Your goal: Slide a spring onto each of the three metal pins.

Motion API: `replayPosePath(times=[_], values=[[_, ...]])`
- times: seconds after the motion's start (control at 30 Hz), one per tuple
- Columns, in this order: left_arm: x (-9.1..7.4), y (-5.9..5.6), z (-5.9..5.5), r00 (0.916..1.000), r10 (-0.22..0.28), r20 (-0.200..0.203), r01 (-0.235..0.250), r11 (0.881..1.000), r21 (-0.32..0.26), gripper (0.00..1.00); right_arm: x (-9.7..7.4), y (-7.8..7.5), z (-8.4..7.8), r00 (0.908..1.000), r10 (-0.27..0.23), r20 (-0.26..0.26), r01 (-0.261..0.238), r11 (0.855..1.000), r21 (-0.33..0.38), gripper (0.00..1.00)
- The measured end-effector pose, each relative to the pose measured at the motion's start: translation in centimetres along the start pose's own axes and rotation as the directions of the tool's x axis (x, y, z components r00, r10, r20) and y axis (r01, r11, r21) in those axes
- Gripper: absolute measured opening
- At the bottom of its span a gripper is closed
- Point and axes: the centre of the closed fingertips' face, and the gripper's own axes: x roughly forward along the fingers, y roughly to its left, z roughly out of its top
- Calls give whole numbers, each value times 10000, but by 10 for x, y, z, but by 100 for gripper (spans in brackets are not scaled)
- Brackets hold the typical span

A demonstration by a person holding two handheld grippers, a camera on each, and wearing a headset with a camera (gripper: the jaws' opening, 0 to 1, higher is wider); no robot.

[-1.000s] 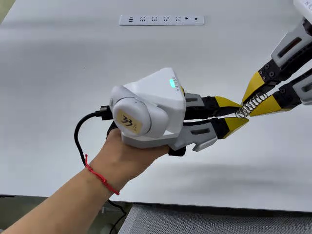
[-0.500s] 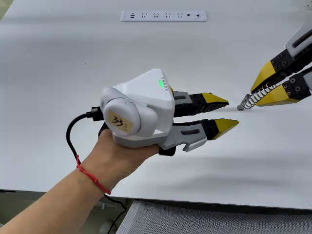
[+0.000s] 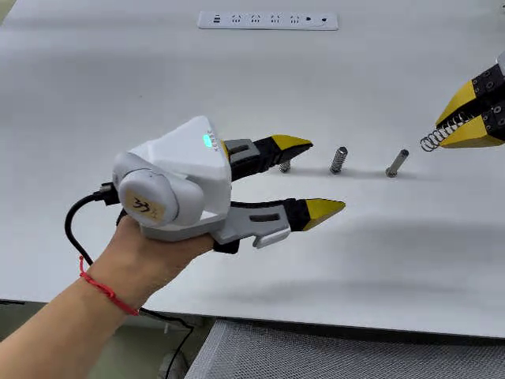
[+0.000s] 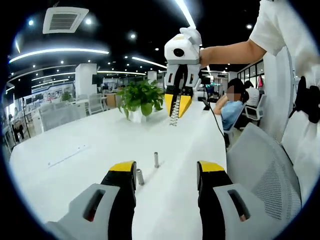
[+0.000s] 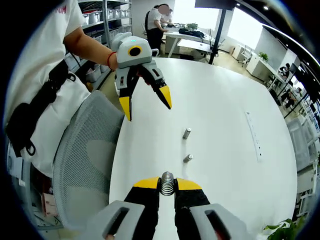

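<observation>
Three short metal pins stand in a row on the white table (image 3: 95, 95). The middle pin (image 3: 338, 159) wears a spring, the right pin (image 3: 397, 163) looks bare, and the left pin (image 3: 285, 166) is partly hidden behind a jaw. My left gripper (image 3: 312, 178) hovers open and empty just in front of the row. My right gripper (image 3: 467, 118) hangs at the right edge, shut on a spring (image 3: 438, 136) that sticks out toward the pins. In the right gripper view that spring (image 5: 168, 183) sits end-on between the jaws. The left gripper view shows two pins (image 4: 156, 159) beyond its open jaws.
A white power strip (image 3: 267, 20) lies at the table's far edge. The near table edge runs along the bottom, with a grey mesh chair (image 3: 316, 355) below it. A potted plant (image 4: 140, 97) stands at the table's end. A cable trails from the left gripper.
The two grippers have drawn apart: the left one moved left and opened wider, the right one went right and up with the spring. The pins have come into view.
</observation>
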Motion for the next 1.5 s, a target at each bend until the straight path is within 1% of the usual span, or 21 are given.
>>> replayPosePath(times=[0.07, 0.1, 0.17, 0.23, 0.33, 0.43, 0.53, 0.6, 0.9, 1.07, 1.23, 1.37, 1.5], values=[[-4, 3, -2, 10000, 79, 3, -79, 10000, -5, 53, 3, -4, -5, 9999, -74, -95, 75, 9999, 102, 7], [-6, 6, -5, 9998, 151, -91, -151, 9999, -63, 56, 5, -7, -9, 9998, -124, -181, 128, 9997, 190, 7], [-10, 10, -10, 9996, 232, -161, -232, 9997, -35, 58, 9, -11, -15, 9993, -179, -318, 188, 9994, 280, 7], [-14, 15, -14, 9992, 328, -230, -332, 9993, -181, 62, 14, -16, -21, 9986, -262, -451, 278, 9990, 361, 7], [-17, 19, -19, 9988, 402, -291, -409, 9988, -251, 67, 20, -21, -27, 9973, -342, -651, 367, 9986, 382, 7], [-21, 23, -27, 9978, 446, -486, -461, 9985, -293, 71, 26, -29, -34, 9960, -409, -792, 451, 9977, 511, 7], [-23, 27, -29, 9975, 511, -477, -531, 9978, -400, 76, 31, -35, -40, 9947, -466, -912, 523, 9968, 606, 7], [-23, 28, -32, 9969, 545, -560, -569, 9975, -417, 79, 36, -39, -44, 9940, -473, -986, 541, 9963, 671, 7], [-24, 33, -38, 9968, 539, -589, -567, 9973, -476, 85, 56, -51, -51, 9917, -300, -1254, 395, 9965, 740, 7], [-24, 36, -42, 9963, 564, -647, -596, 9970, -489, 86, 64, -57, -57, 9901, -161, -1394, 278, 9962, 825, 7], [-24, 38, -46, 9961, 556, -684, -596, 9966, -569, 88, 70, -58, -59, 9885, -55, -1510, 191, 9959, 887, 7], [-24, 38, -46, 9965, 545, -633, -583, 9965, -594, 89, 75, -60, -61, 9877, 39, -1566, 108, 9956, 930, 7], [-24, 39, -49, 9962, 535, -689, -576, 9966, -585, 90, 76, -59, -61, 9867, 115, -1620, 35, 9958, 920, 7]])
